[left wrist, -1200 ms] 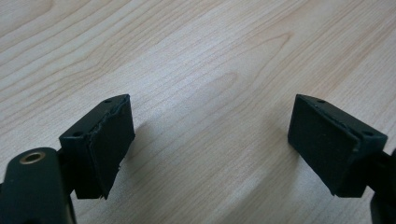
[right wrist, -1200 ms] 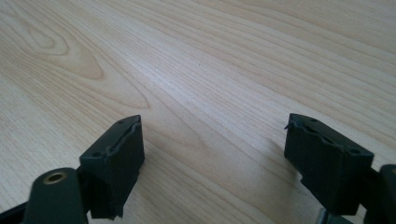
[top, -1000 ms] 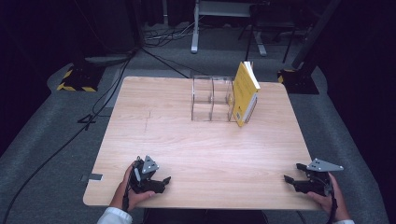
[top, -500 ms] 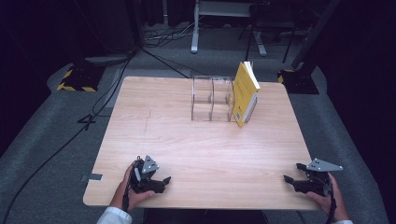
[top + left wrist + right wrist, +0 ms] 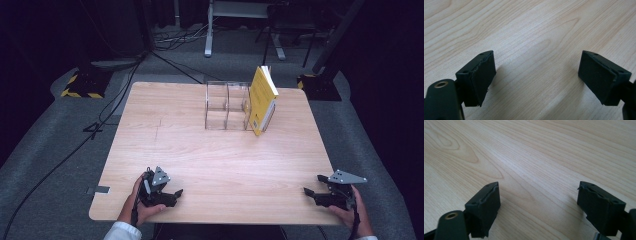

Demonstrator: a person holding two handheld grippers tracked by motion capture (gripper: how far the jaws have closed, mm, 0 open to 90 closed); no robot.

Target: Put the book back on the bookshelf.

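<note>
A yellow book (image 5: 261,99) leans upright against the right end of a clear acrylic divider rack (image 5: 227,106) at the far middle of the wooden table (image 5: 215,155). My left gripper (image 5: 175,195) rests near the front left edge, held in a hand, open and empty. Its jaws stand wide apart over bare wood in the left gripper view (image 5: 536,77). My right gripper (image 5: 310,192) lies at the front right corner, open too. In the right gripper view (image 5: 539,205) nothing sits between its pads.
Dark grey carpet surrounds the table. Cables (image 5: 100,120) run across the floor at the left. Stand bases with yellow-black striping (image 5: 82,82) and metal legs (image 5: 210,30) stand beyond the far edge.
</note>
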